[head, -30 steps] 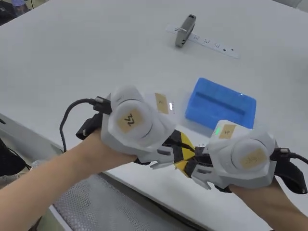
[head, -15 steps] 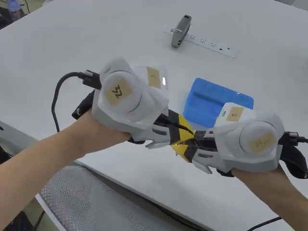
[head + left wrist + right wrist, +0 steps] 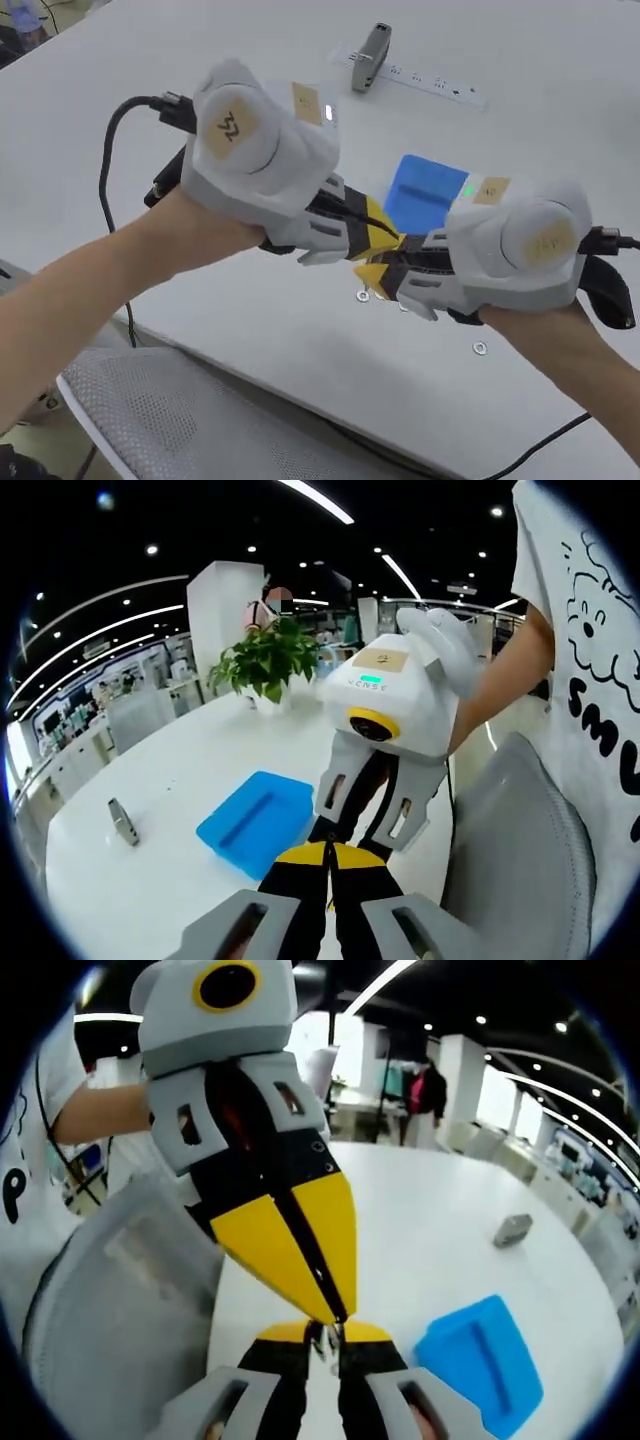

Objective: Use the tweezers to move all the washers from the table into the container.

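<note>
Both grippers have moved farther in over the table since a second ago, and three washers [image 3: 362, 296] now lie uncovered on the white table [image 3: 560, 140] beneath them. From the head view, the left gripper [image 3: 388, 240] and the right gripper [image 3: 372, 274] point at each other, and their yellow tips meet near the table's front edge.

In the right gripper view, the left gripper's jaws are pressed tight together into one point that touches the right gripper's tips. The right gripper's own jaws stand close, with a narrow slit between them. Something thin and grey sits in the slit, too small to name, so I cannot tell whether they pinch anything.

Two washers lie just below the tips. The third lies apart, under the right gripper's body. The blue container [image 3: 420, 185] sits just behind the grippers, partly hidden by the right gripper. A power strip [image 3: 430, 80] lies farther back.
</note>
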